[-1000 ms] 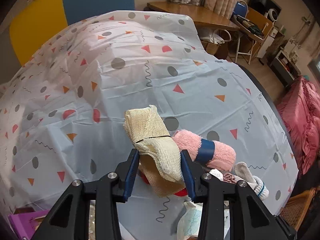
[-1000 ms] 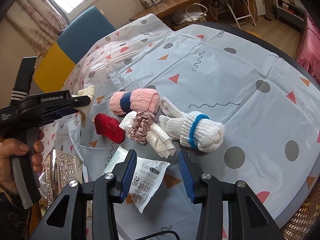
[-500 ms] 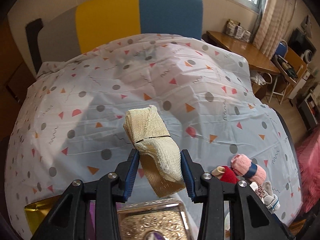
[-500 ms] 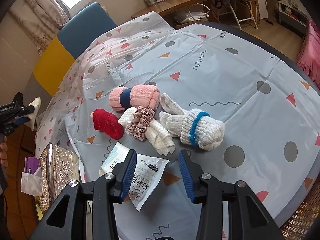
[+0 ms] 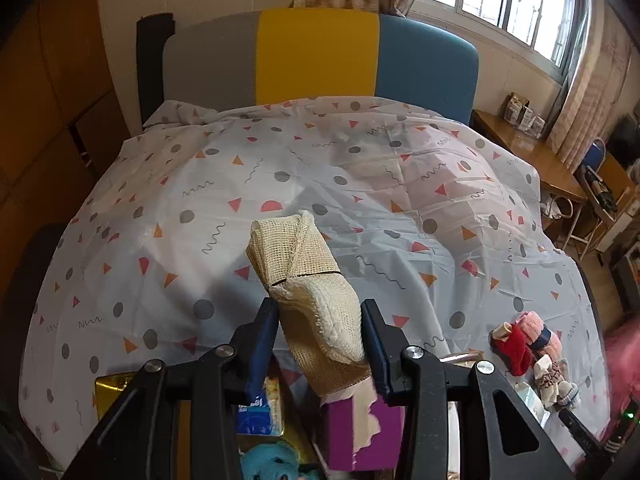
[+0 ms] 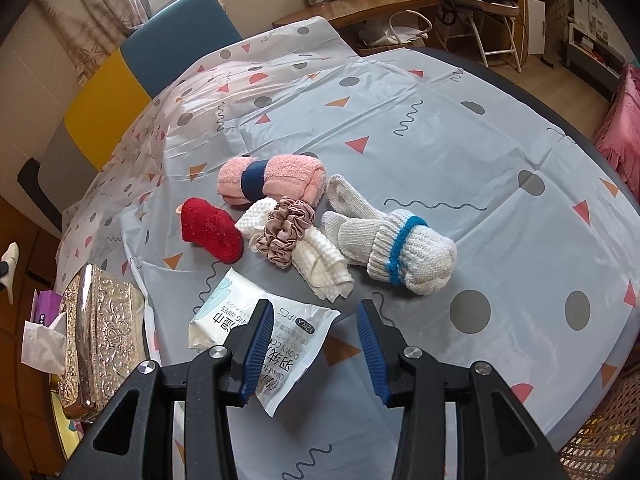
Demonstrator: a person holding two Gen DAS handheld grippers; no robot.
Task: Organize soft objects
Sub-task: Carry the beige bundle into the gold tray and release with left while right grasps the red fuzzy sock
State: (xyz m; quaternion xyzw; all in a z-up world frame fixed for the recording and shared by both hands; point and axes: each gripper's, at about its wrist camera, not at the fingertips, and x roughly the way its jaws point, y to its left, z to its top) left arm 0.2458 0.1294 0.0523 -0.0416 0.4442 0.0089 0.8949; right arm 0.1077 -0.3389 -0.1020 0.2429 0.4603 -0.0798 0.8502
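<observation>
We see the left claw (image 5: 320,336) clenched on a cream mesh cloth bundle (image 5: 308,280), its blue pads pressing the bundle's lower, folded part while the upper part sticks out past the fingertips, tied round with a thin dark band. The bundle hangs above the near edge of the desk (image 5: 240,184), which is covered in a pale sheet printed with triangles, dots and squiggles. Below the claw, at that edge, we make out a purple tissue box (image 5: 360,428), a blue packet (image 5: 260,412) and a gold-coloured box (image 5: 116,388).

The right claw (image 6: 316,336) is released, its pads standing apart with nothing pressed between them, above a white wipes packet (image 6: 264,328) lying near the desk's near edge. Just beyond the packet we see the rest of the soft things gathered in a cluster: a red fuzzy sock (image 6: 212,232), a rolled pink towel (image 6: 272,178) with a navy band, a white waffle cloth (image 6: 320,256) with a dusty-pink scrunchie (image 6: 284,232) around it, and a white knitted sock bundle (image 6: 396,248) with a blue stripe. The towel touches the waffle cloth; the red sock lies just beside it. At the desk's left edge in this view stands an embossed silver box (image 6: 100,328), with white tissue (image 6: 40,340) beside it.
</observation>
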